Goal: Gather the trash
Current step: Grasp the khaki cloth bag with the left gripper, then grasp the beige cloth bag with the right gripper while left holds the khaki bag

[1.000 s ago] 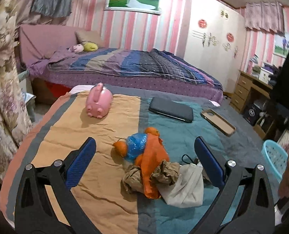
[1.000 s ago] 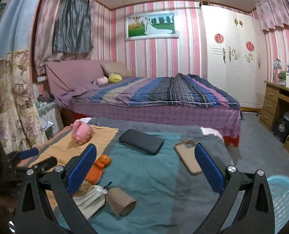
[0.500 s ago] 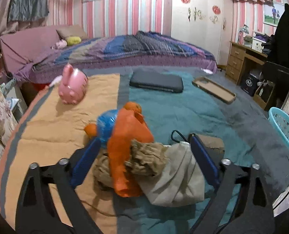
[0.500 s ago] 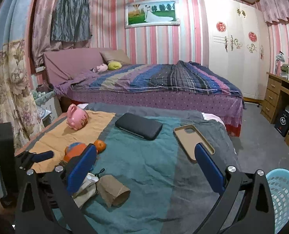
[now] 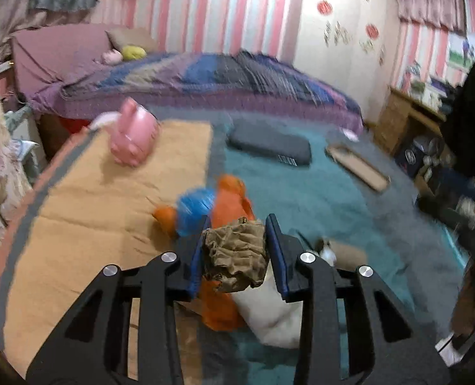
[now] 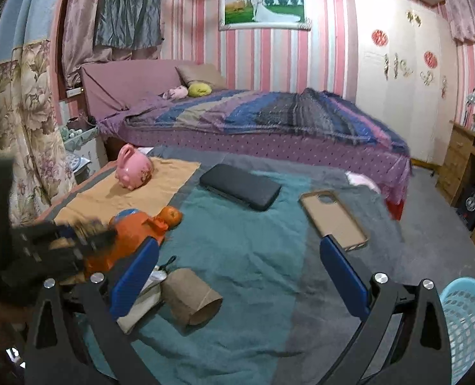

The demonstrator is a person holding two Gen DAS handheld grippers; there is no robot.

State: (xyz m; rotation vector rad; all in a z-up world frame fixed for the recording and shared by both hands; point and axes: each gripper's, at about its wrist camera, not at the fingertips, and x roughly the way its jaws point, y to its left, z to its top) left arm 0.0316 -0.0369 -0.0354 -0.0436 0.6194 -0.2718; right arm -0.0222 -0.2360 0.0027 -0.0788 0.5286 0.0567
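A heap of trash lies on the teal and tan blanket: a crumpled brown paper (image 5: 236, 253), an orange plastic bag (image 5: 228, 205), a blue bag (image 5: 194, 208) and a pale bag (image 5: 269, 314). My left gripper (image 5: 237, 221) is closing on the heap, and both blue pads press against the brown paper between them. A cardboard tube (image 6: 192, 298) lies just right of the heap. In the right wrist view my right gripper (image 6: 239, 243) hovers open over bare teal blanket, with the tube below its left finger. The left gripper (image 6: 61, 243) shows there as a dark blur.
A pink piggy bank (image 6: 133, 168), a black case (image 6: 240, 189), a tan phone case (image 6: 333, 218) and an orange fruit (image 6: 170, 215) lie further back on the blanket. A light blue basket (image 6: 468, 320) stands on the floor at the right. A bed fills the background.
My left gripper came forward and down onto the heap and its jaws narrowed from wide open until they gripped the brown paper. The right gripper sank a little and stays open.
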